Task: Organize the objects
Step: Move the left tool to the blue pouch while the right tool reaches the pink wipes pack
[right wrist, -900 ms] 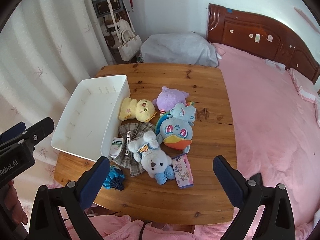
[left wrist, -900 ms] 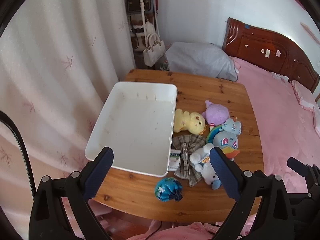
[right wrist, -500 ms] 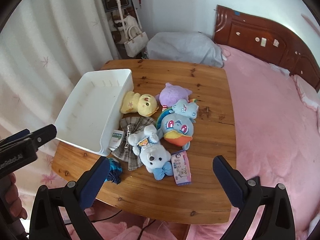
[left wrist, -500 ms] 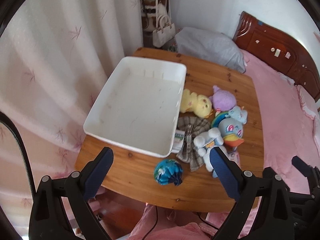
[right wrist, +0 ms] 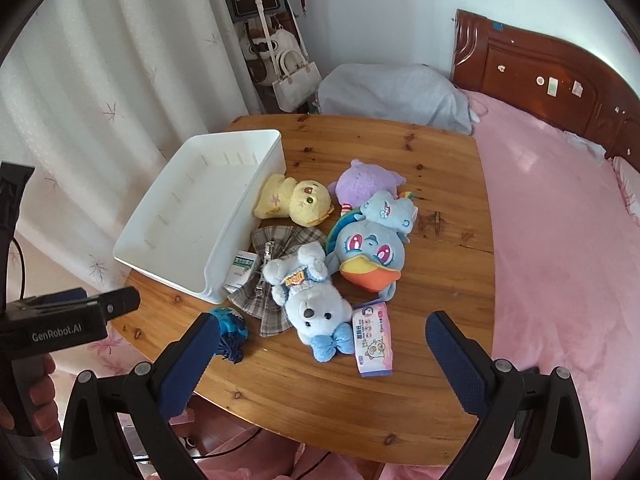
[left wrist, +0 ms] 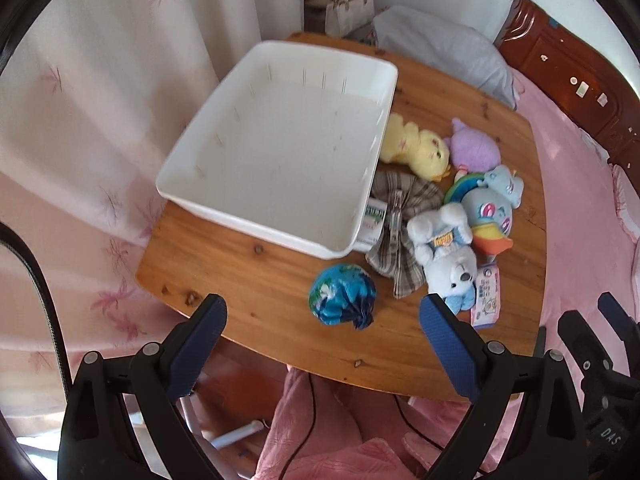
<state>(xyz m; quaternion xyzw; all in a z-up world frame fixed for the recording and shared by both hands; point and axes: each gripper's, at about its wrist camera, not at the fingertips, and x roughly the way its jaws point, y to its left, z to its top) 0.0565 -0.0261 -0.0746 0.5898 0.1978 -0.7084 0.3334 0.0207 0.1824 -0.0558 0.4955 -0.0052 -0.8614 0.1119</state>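
Observation:
An empty white tray (left wrist: 280,56) (right wrist: 168,248) lies on the left of a wooden table (left wrist: 256,280) (right wrist: 440,280). Beside it lie a yellow plush (left wrist: 416,150) (right wrist: 298,200), a purple plush (left wrist: 476,148) (right wrist: 366,184), a blue big-eyed plush (left wrist: 486,216) (right wrist: 368,248), a light blue bear (left wrist: 444,256) (right wrist: 308,300), a plaid cloth (left wrist: 400,224) (right wrist: 276,276), a small white box (left wrist: 372,224) (right wrist: 240,270), a tissue pack (left wrist: 486,300) (right wrist: 372,338) and a blue-green ball (left wrist: 344,294) (right wrist: 230,326). My left gripper (left wrist: 322,330) is open, above the table's near edge by the ball. My right gripper (right wrist: 320,344) is open, above the bear.
Curtains (left wrist: 100,80) hang left of the table. A pink bed (right wrist: 560,240) with a dark wooden headboard (right wrist: 552,68) lies on the right. A grey pillow (right wrist: 392,96) and hanging handbags (right wrist: 296,80) are behind the table. Pink fabric and cables (left wrist: 320,420) lie below the near edge.
Both grippers have come closer to the table and tilted down. The objects on the table have not moved.

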